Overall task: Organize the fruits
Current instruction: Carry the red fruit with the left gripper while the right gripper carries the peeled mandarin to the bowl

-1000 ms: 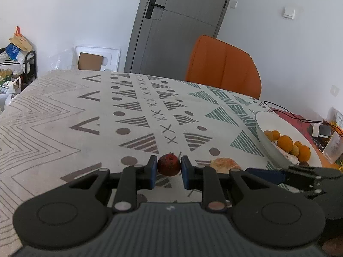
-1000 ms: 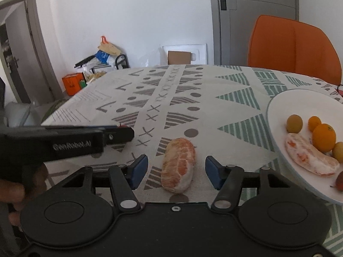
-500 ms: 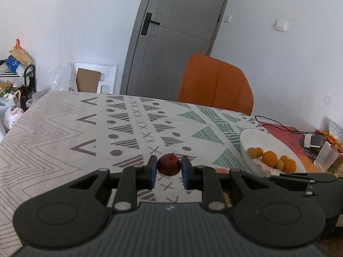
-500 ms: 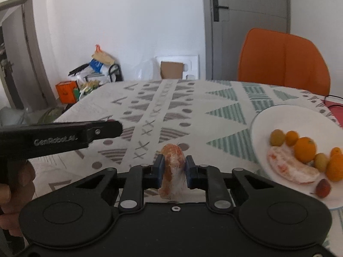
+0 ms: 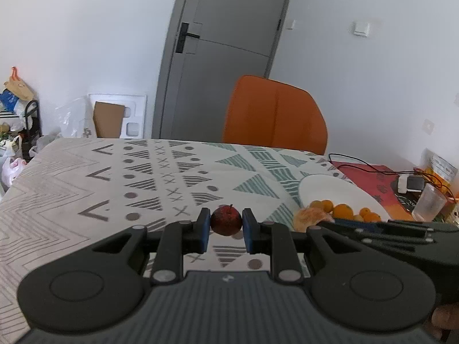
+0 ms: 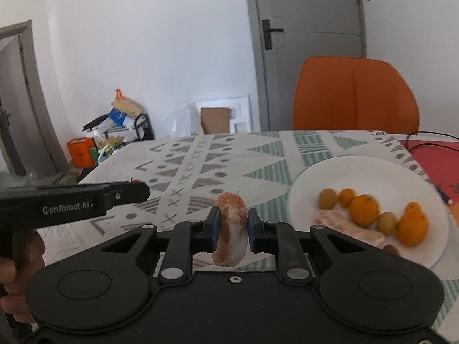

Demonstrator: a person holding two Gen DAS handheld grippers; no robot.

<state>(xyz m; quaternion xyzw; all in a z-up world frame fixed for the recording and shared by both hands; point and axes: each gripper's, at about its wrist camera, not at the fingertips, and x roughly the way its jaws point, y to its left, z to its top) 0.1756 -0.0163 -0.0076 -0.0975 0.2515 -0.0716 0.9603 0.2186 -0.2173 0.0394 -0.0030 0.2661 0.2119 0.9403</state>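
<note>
My left gripper [image 5: 226, 227] is shut on a small dark red fruit [image 5: 226, 220] with a stem, held clear above the patterned tablecloth. My right gripper [image 6: 231, 226] is shut on a peeled citrus piece [image 6: 231, 229], lifted off the cloth. From the left wrist view, that peeled citrus piece [image 5: 309, 218] shows at the right, in front of the white plate [image 5: 338, 187]. The white plate [image 6: 344, 177] holds several oranges [image 6: 363, 209], small greenish fruits [image 6: 328, 197] and another peeled piece [image 6: 358, 232]. The left gripper's body [image 6: 71, 203] crosses the right wrist view at left.
An orange chair [image 5: 275, 114] stands behind the table's far edge. A red mat with cables [image 5: 373, 177], a charger and a clear plastic cup [image 5: 429, 206] lie right of the plate. The patterned tablecloth [image 5: 86, 189] spreads to the left. A hand [image 6: 17, 272] grips the left tool.
The right gripper shut on the peeled citrus piece that lay on the cloth and lifted it. Both grippers rose and the plate came nearer in both views; the left kept its red fruit.
</note>
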